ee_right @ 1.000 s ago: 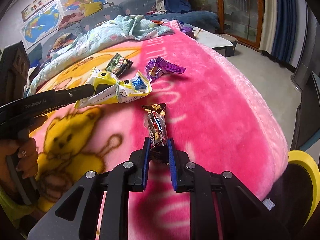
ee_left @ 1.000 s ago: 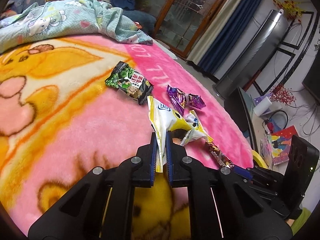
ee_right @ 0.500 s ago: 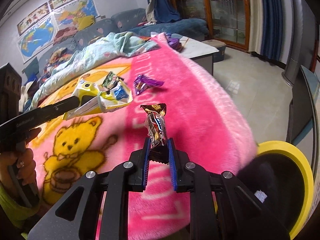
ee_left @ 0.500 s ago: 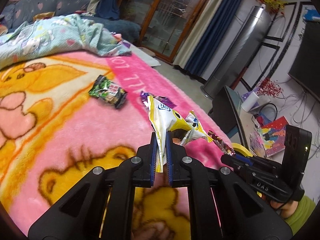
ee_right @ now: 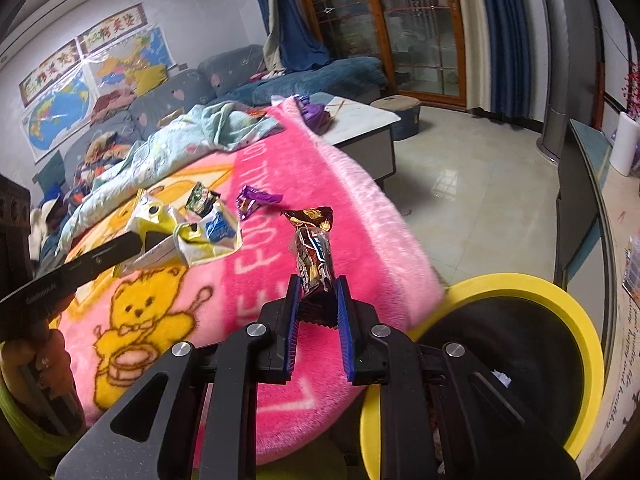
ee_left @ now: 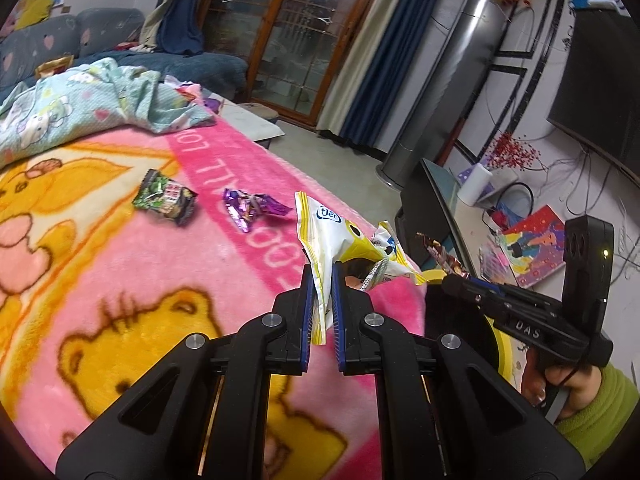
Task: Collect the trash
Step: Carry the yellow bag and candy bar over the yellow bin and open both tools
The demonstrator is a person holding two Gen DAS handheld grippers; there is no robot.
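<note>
My left gripper [ee_left: 321, 276] is shut on a white and yellow snack bag [ee_left: 336, 242], held up above the pink blanket [ee_left: 120, 280]. The same snack bag [ee_right: 192, 236] shows at the left of the right wrist view. My right gripper [ee_right: 317, 288] is shut on a brown candy bar wrapper [ee_right: 314, 256], near the blanket's edge and beside a yellow-rimmed trash bin [ee_right: 520, 284]. In the left wrist view that wrapper [ee_left: 440, 254] sticks out of the right gripper. A green snack packet [ee_left: 165, 197] and a purple wrapper [ee_left: 252, 208] lie on the blanket.
A light blue patterned quilt [ee_left: 80, 104] is bunched at the blanket's far side. Beyond it stand a blue sofa [ee_right: 312, 76] and a low white table [ee_right: 360, 120]. A dark TV stand [ee_left: 432, 216] and a tall silver tower unit [ee_left: 444, 80] stand on the tiled floor to the right.
Both grippers have lifted and drawn back toward the blanket's edge, each still holding its wrapper. The yellow-rimmed bin has come into the right wrist view, under and beside the right gripper.
</note>
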